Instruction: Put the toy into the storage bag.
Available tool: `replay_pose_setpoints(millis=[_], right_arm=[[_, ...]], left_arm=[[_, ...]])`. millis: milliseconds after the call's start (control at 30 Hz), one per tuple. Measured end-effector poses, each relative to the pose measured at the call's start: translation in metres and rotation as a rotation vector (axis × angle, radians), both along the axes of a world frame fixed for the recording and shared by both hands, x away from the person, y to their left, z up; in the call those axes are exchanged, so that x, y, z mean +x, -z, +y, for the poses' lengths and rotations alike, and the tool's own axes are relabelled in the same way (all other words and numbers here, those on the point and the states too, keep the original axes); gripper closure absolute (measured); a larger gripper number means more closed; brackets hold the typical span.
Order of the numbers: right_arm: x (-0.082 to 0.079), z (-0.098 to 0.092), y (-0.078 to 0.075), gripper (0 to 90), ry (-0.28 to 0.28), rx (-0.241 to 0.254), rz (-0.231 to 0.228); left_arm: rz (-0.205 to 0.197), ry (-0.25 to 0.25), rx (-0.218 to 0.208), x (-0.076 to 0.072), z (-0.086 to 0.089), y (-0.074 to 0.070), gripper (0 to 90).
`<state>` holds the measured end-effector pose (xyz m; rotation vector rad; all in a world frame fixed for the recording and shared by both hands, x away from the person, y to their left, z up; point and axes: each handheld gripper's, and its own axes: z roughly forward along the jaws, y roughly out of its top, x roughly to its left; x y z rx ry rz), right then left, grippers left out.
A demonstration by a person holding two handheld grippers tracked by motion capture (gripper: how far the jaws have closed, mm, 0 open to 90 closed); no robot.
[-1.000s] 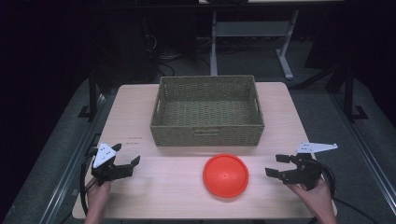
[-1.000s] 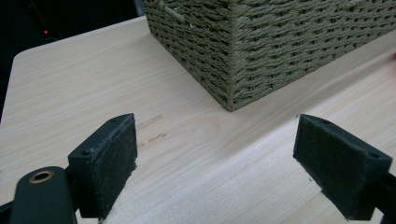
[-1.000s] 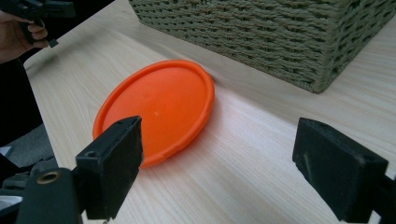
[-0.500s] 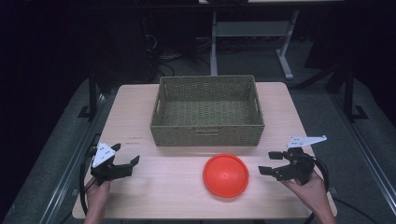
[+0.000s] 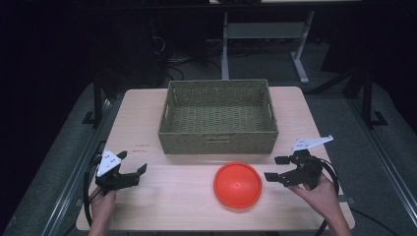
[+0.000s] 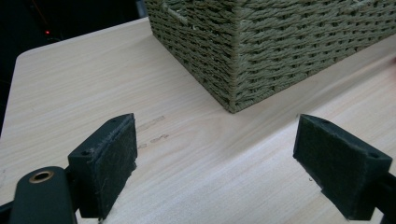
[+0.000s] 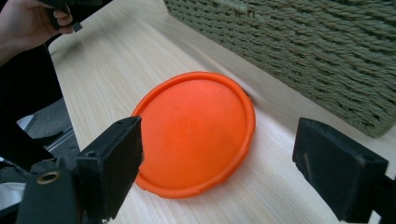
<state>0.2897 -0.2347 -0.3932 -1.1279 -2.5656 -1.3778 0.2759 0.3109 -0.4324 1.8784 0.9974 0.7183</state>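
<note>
One rectangular basket [image 5: 219,117] woven from olive-green cord is sitting at the far middle of a pale wood-grain table [image 5: 162,196], its ribbed weave showing coarse and tight at close range in the left gripper view [image 6: 261,42]. One smooth orange disc [image 5: 237,185], round with a raised rim and domed face up, is lying on the near half of the table just in front of the basket's front wall, apart from it; in the right gripper view [image 7: 198,130] it is showing a matte, plastic-looking surface.

Two grippers are hovering over the table's near edge, one in each hand. The left gripper [image 5: 129,174] is sitting near the left edge, well apart from the disc, its jaws spread wide with nothing between them and its felt-like black pads [image 6: 105,163] showing above bare wood. The right gripper [image 5: 278,168] is pointing at the disc from just beside it, jaws likewise wide and empty.

The room around is lying dark, with grey carpet [image 5: 344,118] and a pale metal stand [image 5: 265,34] behind the table.
</note>
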Motion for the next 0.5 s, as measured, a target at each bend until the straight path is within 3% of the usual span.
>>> replay_pose_setpoints(millis=[500], right_arm=[[0.023,0.022,0.014,15.8,-0.008,-0.075,0.08]], left_arm=[[-0.001,-0.006,0.007,0.0,0.002,0.0,13.0]])
